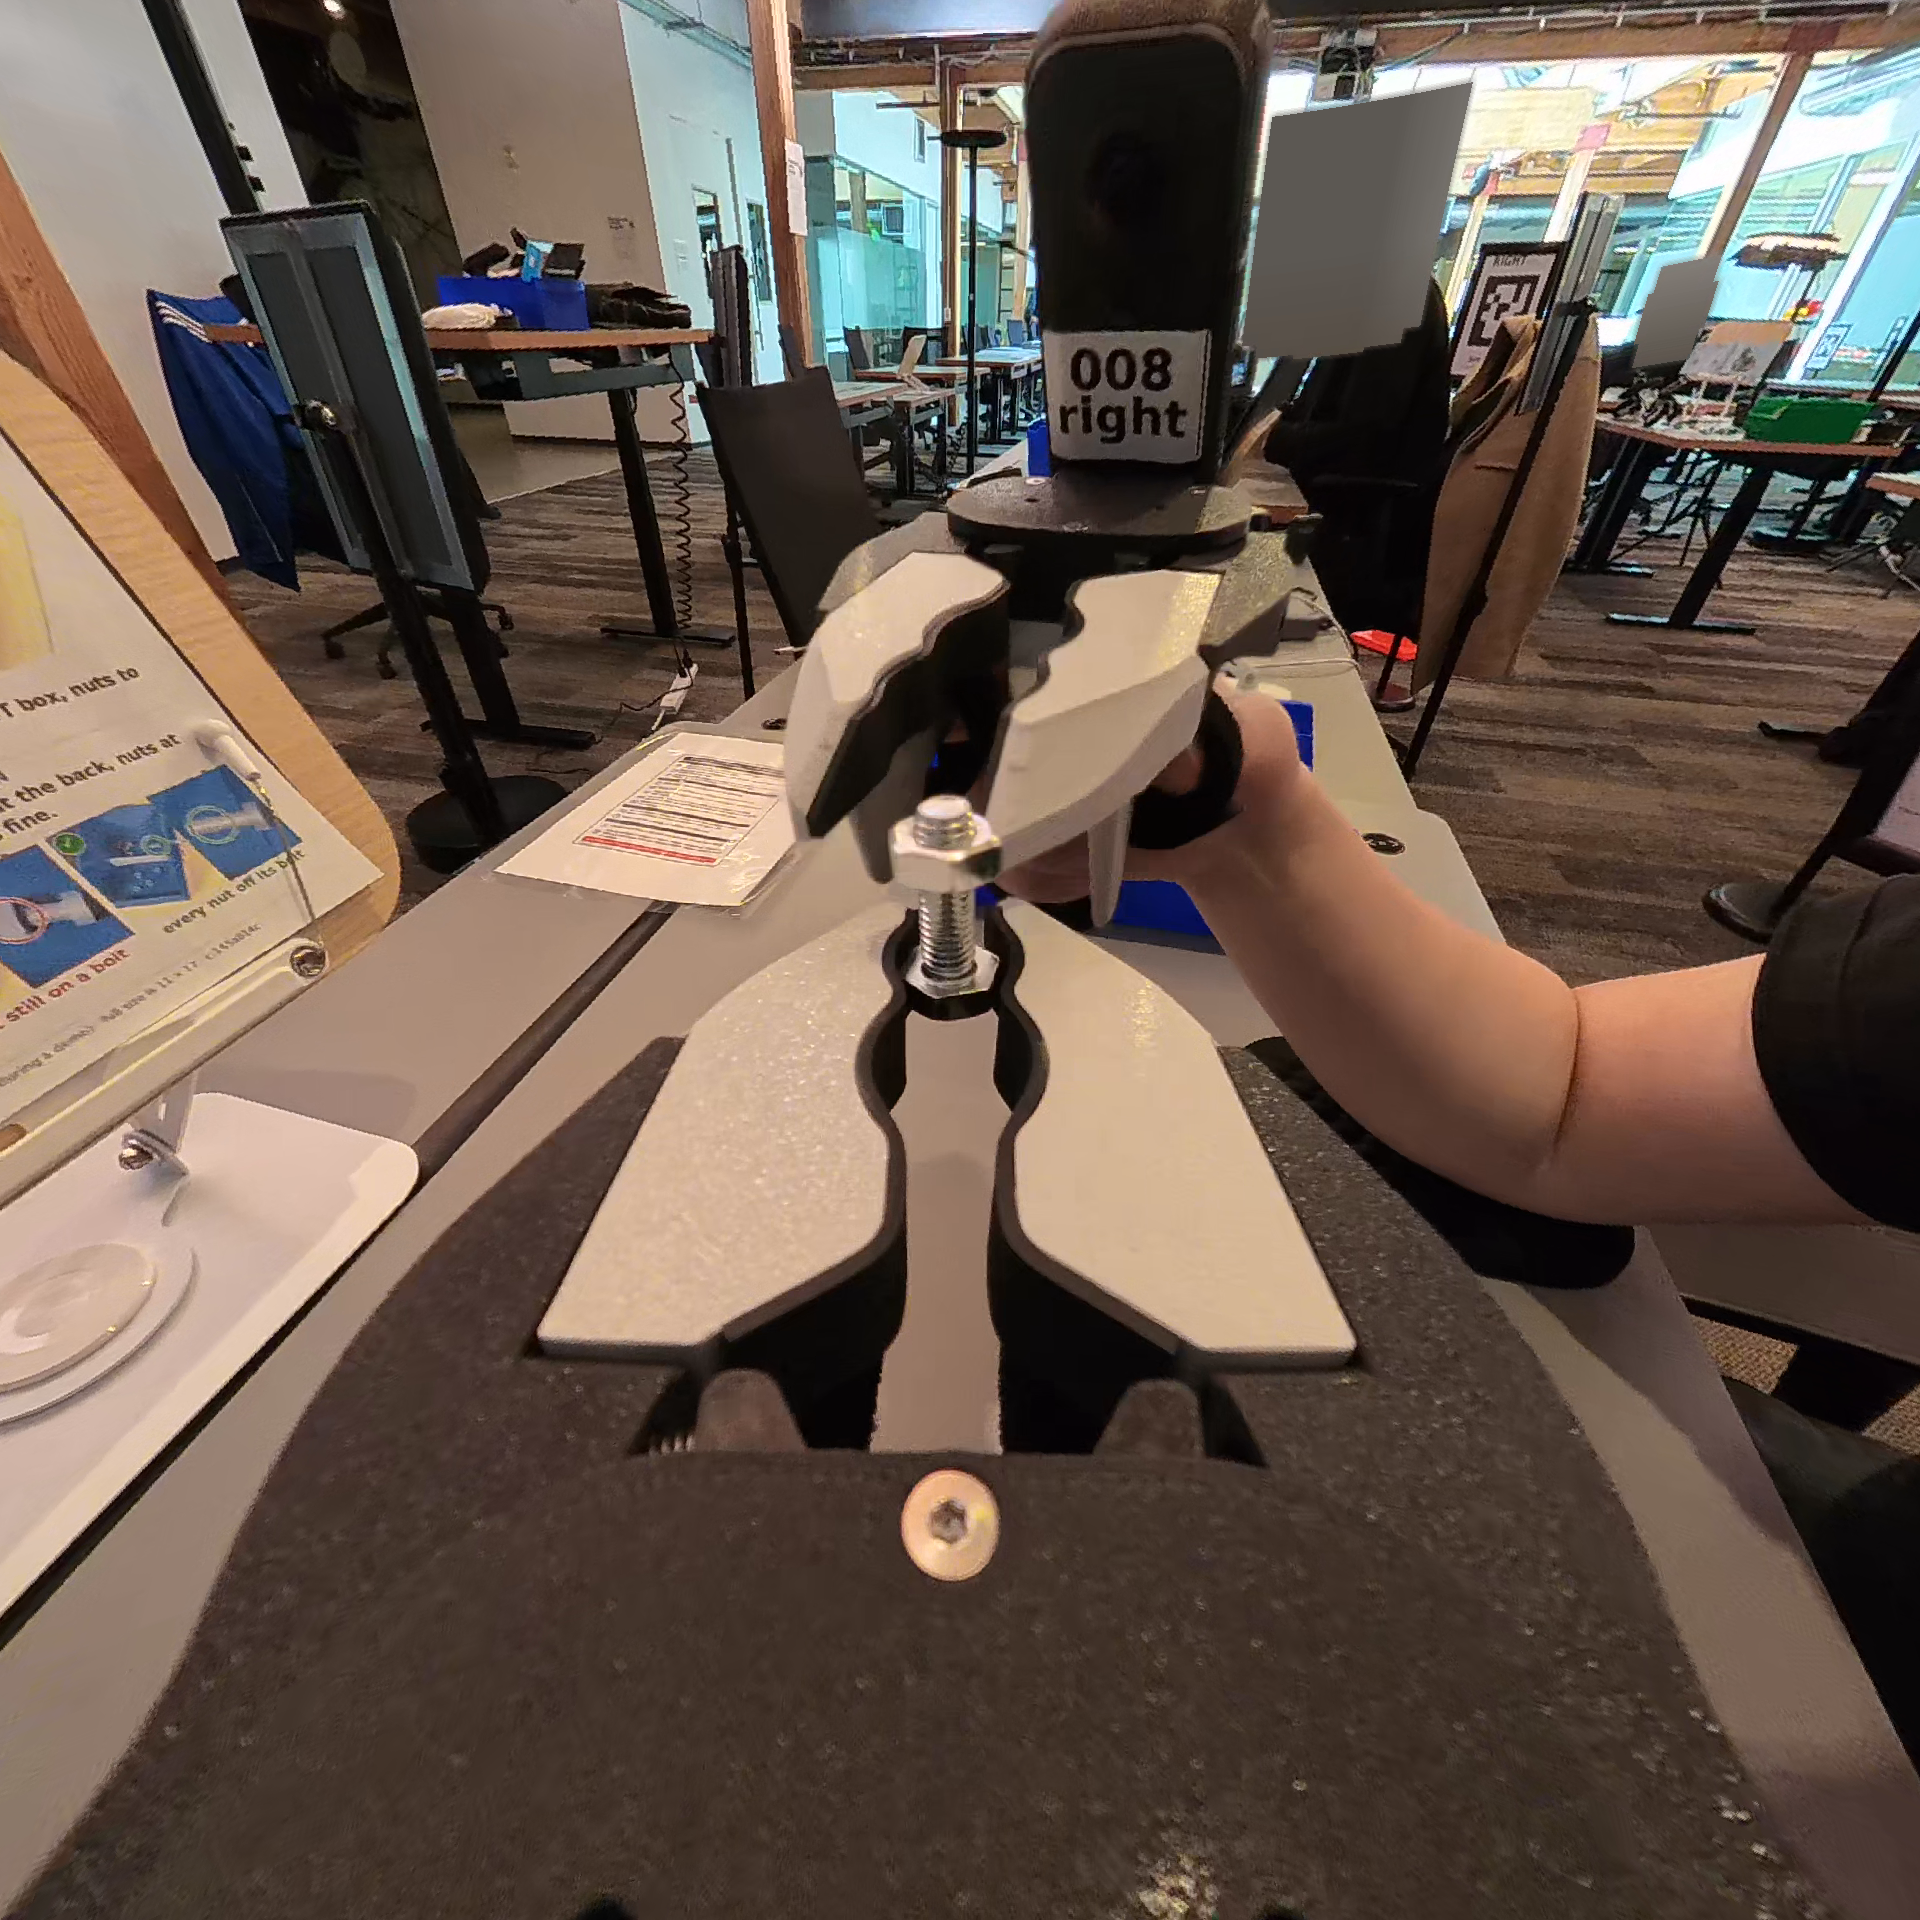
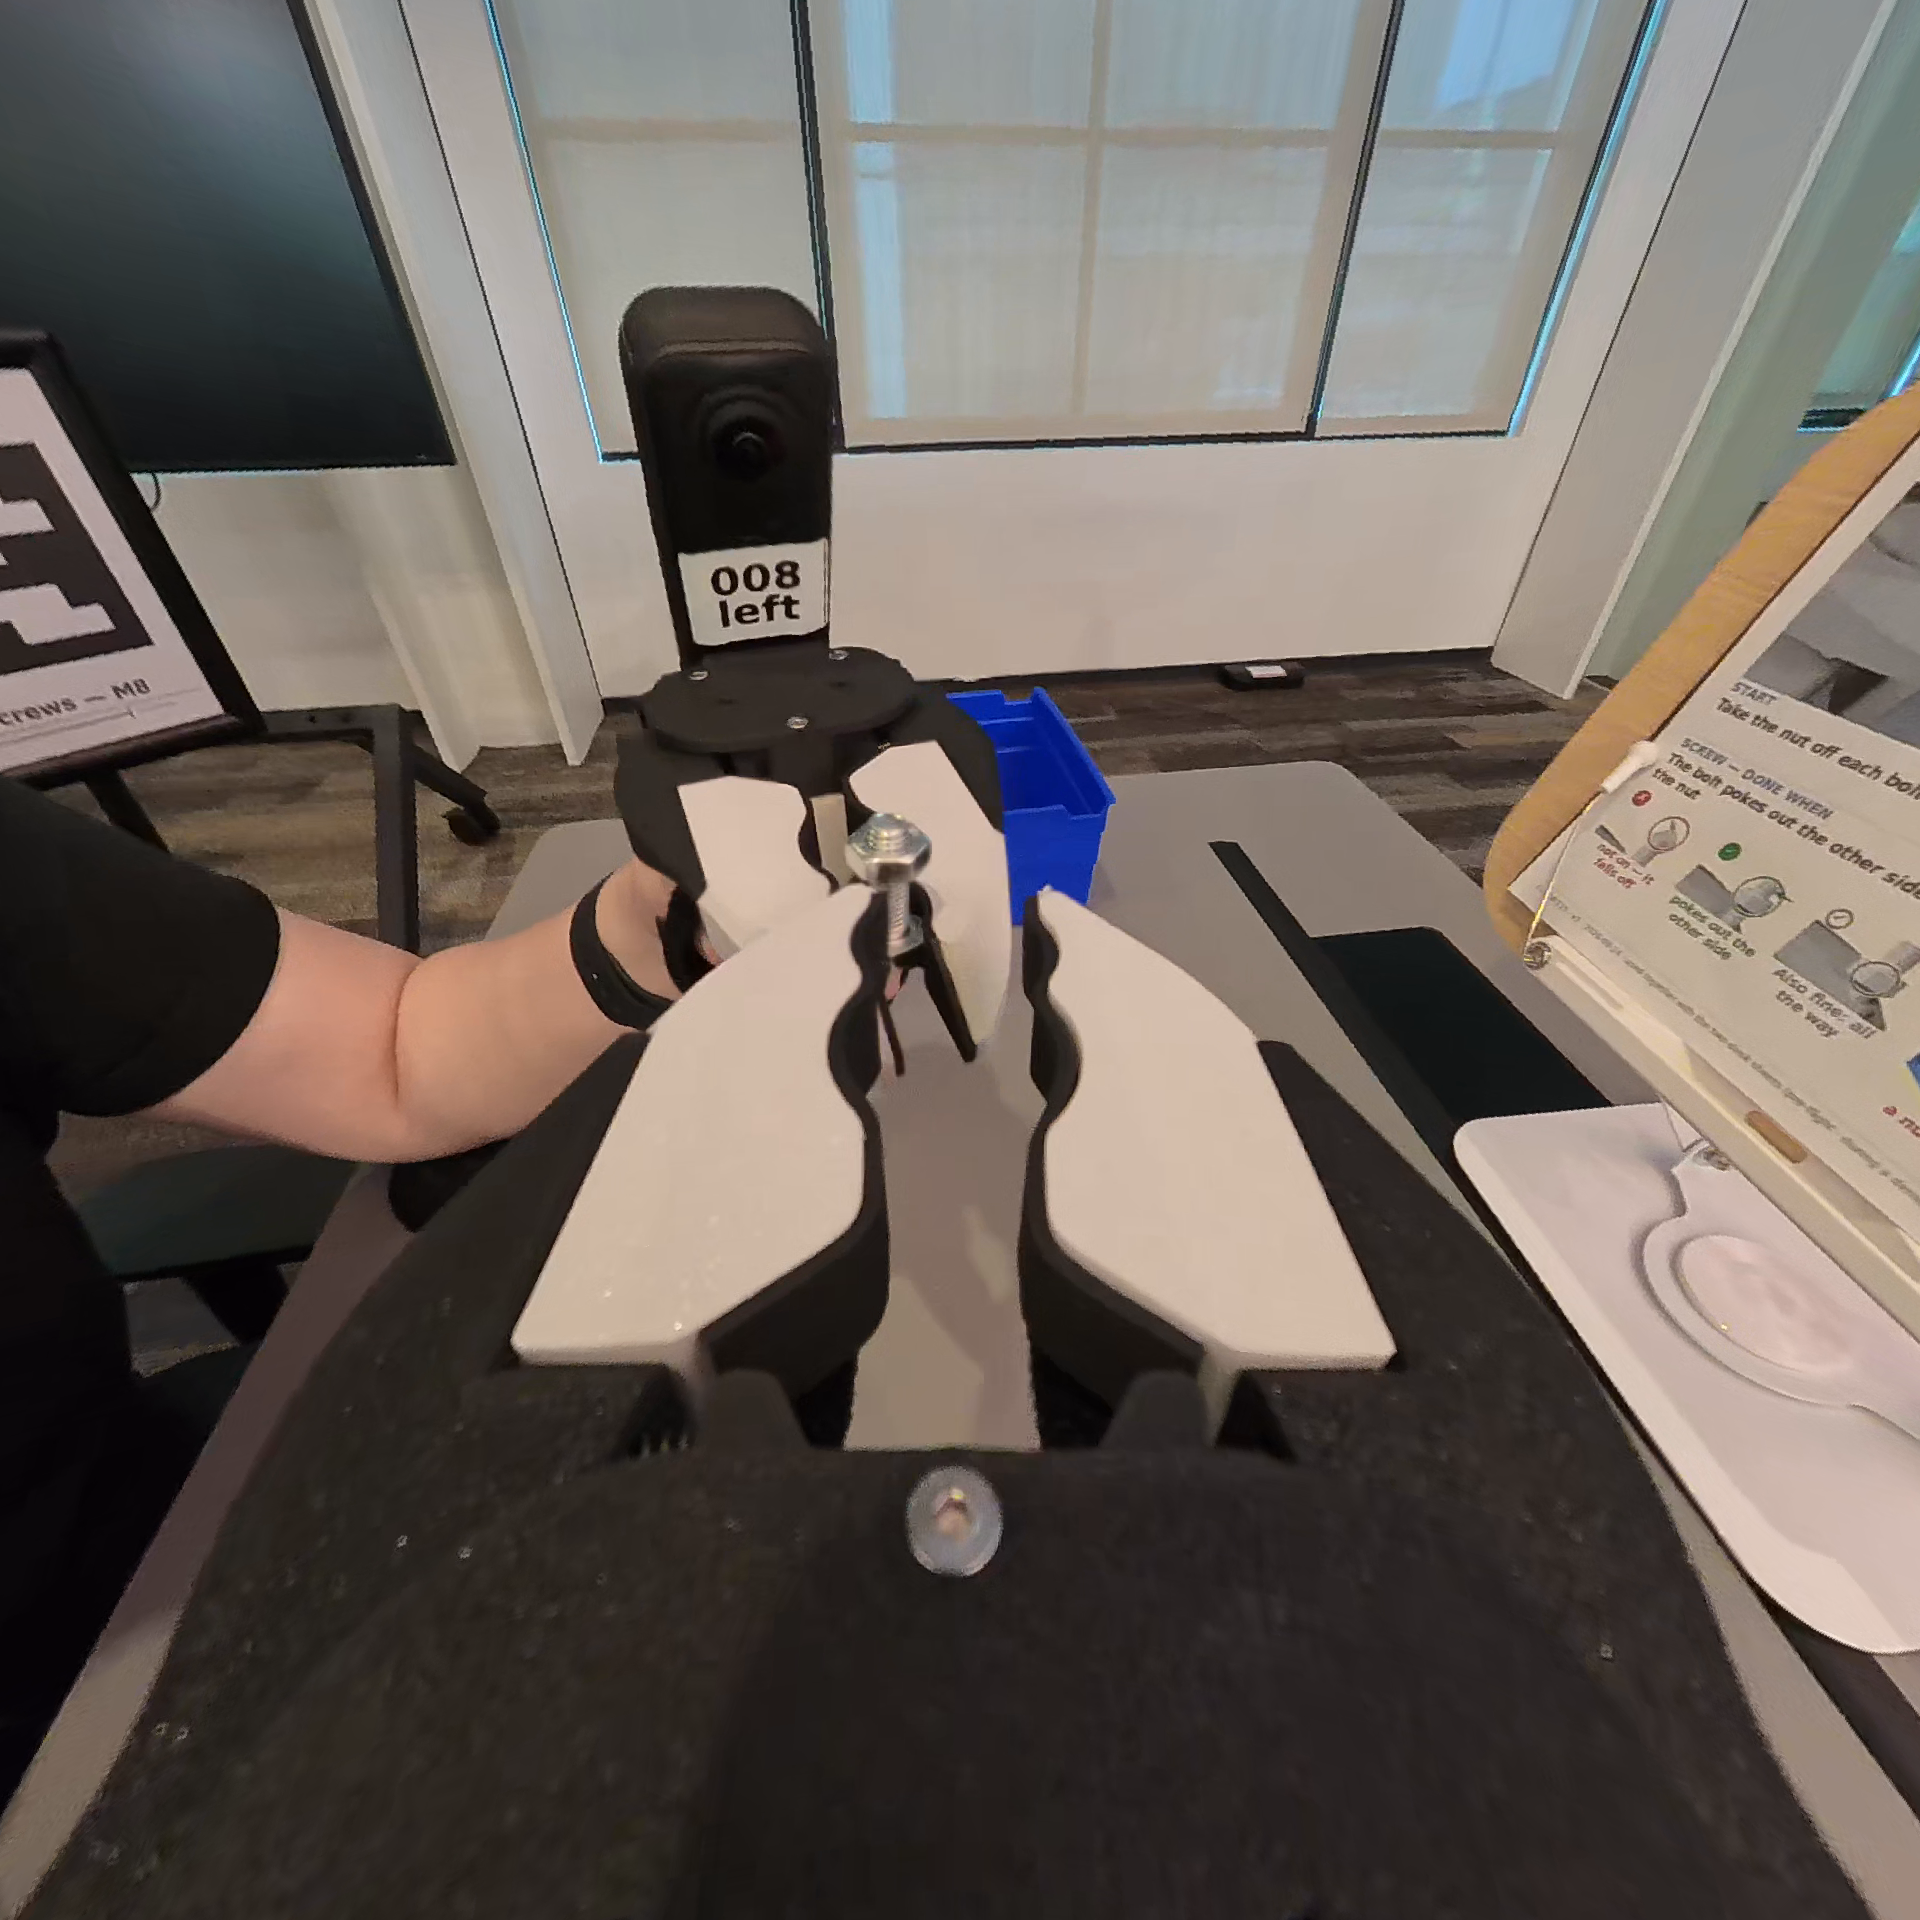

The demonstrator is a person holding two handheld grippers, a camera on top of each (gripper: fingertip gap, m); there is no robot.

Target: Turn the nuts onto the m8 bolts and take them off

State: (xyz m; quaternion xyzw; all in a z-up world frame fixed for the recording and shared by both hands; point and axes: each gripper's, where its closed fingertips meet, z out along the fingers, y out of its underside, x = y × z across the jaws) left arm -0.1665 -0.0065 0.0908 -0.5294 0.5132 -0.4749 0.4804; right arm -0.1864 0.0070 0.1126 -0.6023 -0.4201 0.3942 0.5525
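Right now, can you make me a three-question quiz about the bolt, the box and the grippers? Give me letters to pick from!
1. Where is the nut on the bolt?
A. near the top end
B. down against the head
C. lying on the table

2. What colour is the box?
A. red
B. blue
C. yellow

3. What is the right gripper doing?
A. clamping the box
B. resting on the table
C. open, beside the bolt

Answers:
1 A: the nut sits high on the thread, with the tip poking out.
2 B: the box behind the left gripper is blue.
3 C: its fingers stand apart, while the left gripper clamps the bolt head.
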